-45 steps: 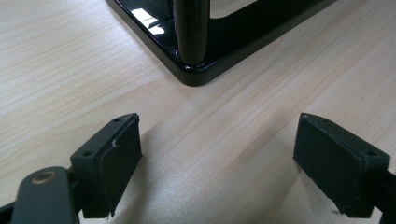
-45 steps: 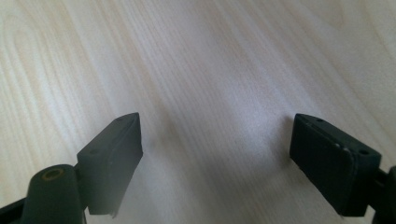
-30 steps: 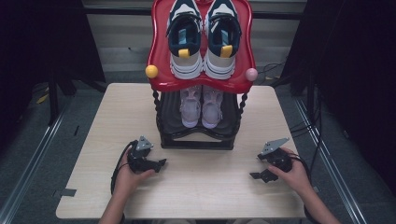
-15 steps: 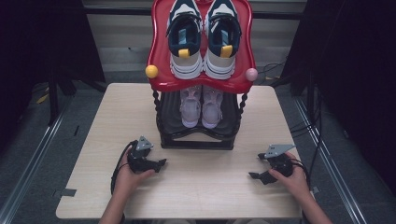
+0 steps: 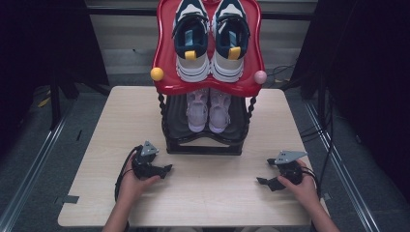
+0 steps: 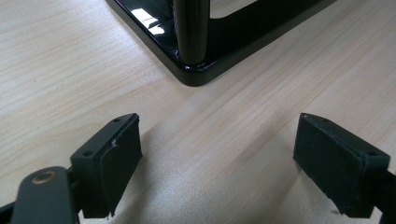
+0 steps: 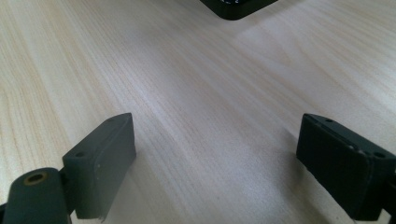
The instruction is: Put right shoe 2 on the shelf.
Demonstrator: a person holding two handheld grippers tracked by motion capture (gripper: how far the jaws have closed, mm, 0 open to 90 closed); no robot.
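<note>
Right gripper (image 5: pixel 271 180) slides back toward 5 o'clock; left gripper (image 5: pixel 155 166) holds. Both jaws wide open, empty. Rack (image 5: pixel 203 140) at 12, pale shoes (image 5: pixel 208 110) on lower shelf. Approach low, under red top (image 5: pixel 164 72).

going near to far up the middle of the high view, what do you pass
bare table → black rack base → pale pair of shoes on the lower shelf → red top shelf → navy and white sneakers

Bright, evenly lit table (image 5: pixel 212 203); dark, dim surroundings.
</note>
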